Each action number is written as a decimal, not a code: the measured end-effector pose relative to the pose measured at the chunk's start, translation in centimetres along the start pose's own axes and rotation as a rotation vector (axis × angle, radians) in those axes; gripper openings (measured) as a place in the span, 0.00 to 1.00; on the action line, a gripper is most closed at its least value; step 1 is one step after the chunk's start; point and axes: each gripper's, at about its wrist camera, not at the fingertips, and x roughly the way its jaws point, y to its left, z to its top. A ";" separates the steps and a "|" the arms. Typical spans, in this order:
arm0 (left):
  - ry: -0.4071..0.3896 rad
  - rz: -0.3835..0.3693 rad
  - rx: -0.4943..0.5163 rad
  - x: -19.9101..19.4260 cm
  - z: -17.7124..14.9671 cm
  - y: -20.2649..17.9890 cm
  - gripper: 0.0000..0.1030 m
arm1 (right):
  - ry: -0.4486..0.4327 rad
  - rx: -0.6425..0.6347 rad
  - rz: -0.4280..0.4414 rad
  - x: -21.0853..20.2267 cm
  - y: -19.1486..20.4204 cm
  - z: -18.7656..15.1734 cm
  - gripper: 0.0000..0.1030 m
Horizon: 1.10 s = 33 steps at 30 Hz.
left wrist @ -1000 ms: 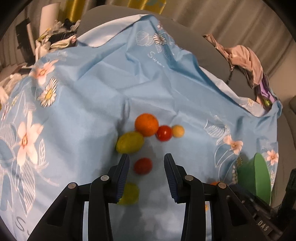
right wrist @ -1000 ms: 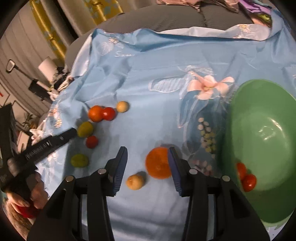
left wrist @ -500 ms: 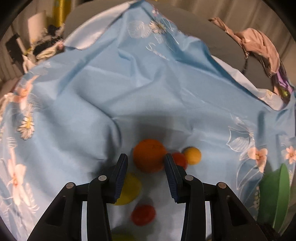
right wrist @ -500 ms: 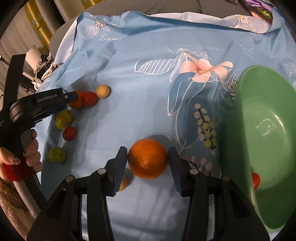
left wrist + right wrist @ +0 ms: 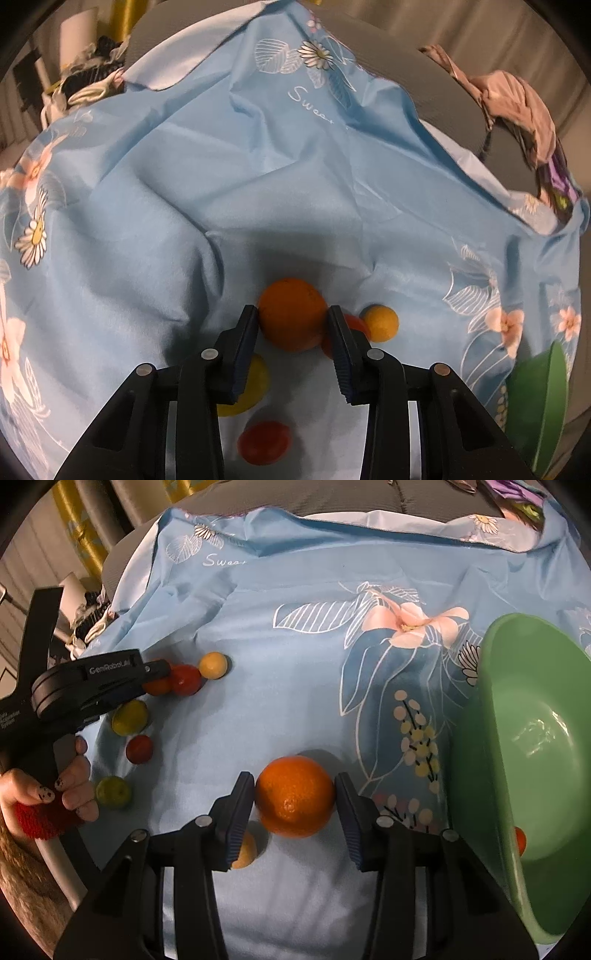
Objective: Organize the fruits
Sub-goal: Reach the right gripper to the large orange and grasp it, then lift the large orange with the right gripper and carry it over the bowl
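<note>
In the left wrist view my left gripper (image 5: 291,325) is open with its jaws on either side of an orange (image 5: 291,319) lying on the blue floral cloth (image 5: 258,166). A red tomato (image 5: 356,325) and a small yellow fruit (image 5: 380,323) lie just right of it; a yellow fruit (image 5: 255,380) and another red tomato (image 5: 264,441) lie nearer me. In the right wrist view my right gripper (image 5: 294,805) is open around a larger orange (image 5: 294,796) on the cloth. The green bowl (image 5: 535,775) stands at the right with a red fruit (image 5: 520,840) inside.
The right wrist view shows the left gripper (image 5: 110,675) held by a hand at the left, near a green fruit (image 5: 112,793), a yellow-green fruit (image 5: 130,716) and a small yellow fruit (image 5: 245,849). Clothes (image 5: 517,107) lie at the far right on the grey couch.
My left gripper moved forward over the red tomato until its jaws flank the orange. My right gripper closed in until the larger orange sits between its jaws.
</note>
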 end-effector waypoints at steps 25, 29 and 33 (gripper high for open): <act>-0.216 -0.119 0.061 -12.8 -4.2 -3.3 0.37 | -0.164 0.016 0.091 -5.6 0.0 0.3 0.43; -0.219 -0.142 0.047 -13.3 -4.2 -3.0 0.37 | -0.179 0.019 0.097 -6.2 -0.1 0.3 0.43; -0.233 -0.167 0.050 -14.2 -4.4 -3.2 0.37 | -0.204 0.029 0.105 -7.1 -0.3 0.2 0.43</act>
